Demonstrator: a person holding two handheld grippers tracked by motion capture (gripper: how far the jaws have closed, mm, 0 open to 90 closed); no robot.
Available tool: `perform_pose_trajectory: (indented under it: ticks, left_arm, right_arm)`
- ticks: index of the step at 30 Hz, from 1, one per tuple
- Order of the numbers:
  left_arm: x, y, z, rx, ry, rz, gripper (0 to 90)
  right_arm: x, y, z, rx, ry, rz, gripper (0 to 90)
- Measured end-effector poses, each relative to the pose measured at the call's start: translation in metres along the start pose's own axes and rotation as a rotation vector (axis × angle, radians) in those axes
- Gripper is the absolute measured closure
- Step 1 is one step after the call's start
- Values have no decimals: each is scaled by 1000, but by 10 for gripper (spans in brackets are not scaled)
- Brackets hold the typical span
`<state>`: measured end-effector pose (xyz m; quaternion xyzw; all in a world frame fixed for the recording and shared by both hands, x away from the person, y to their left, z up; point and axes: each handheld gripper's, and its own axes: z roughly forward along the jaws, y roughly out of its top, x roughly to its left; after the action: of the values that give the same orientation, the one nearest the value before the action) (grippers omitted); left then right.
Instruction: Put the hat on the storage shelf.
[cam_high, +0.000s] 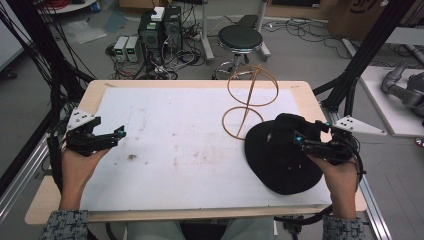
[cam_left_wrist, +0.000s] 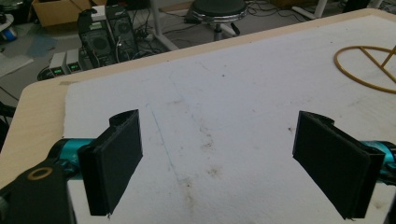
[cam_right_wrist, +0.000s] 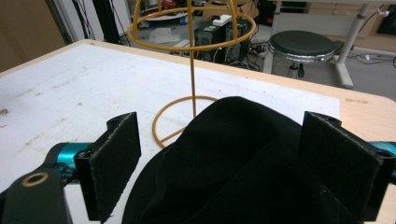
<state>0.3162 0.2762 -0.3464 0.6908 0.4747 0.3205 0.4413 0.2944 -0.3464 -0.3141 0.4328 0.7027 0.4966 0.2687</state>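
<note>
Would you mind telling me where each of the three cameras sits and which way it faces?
High view: above the person's side, looking forward and down on the table; forearms, both hand-held grippers.
Left gripper view: rides the left hand-held gripper, facing across the white mat; its open jaws frame nothing.
Right gripper view: rides the right hand-held gripper, facing the black hat between open jaws.
All views share the yellow wire stand.

Each black gripper, left (cam_high: 119, 134) and right (cam_high: 299, 140), carried a grey three-cornered plate, teal fittings, 2 flat black pads (cam_left_wrist: 116, 158) and a black cable; the sleeves (cam_high: 64, 225) were grey-patterned
</note>
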Motion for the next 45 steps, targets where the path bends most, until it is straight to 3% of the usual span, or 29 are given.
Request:
perform_pose_trajectory:
  ticks: [30, 39, 45]
  left_arm:
    - [-1, -2, 6, 18, -16, 3, 161]
    - [-1, -2, 7, 16, -21, -5, 161]
    - [-2, -1, 7, 20, -25, 5, 161]
  right_arm:
    - [-6, -4, -4, -17, -19, 10, 127]
    - [-14, -8, 2, -22, -66, 25, 127]
    - [-20, -17, 9, -47, -97, 66, 127]
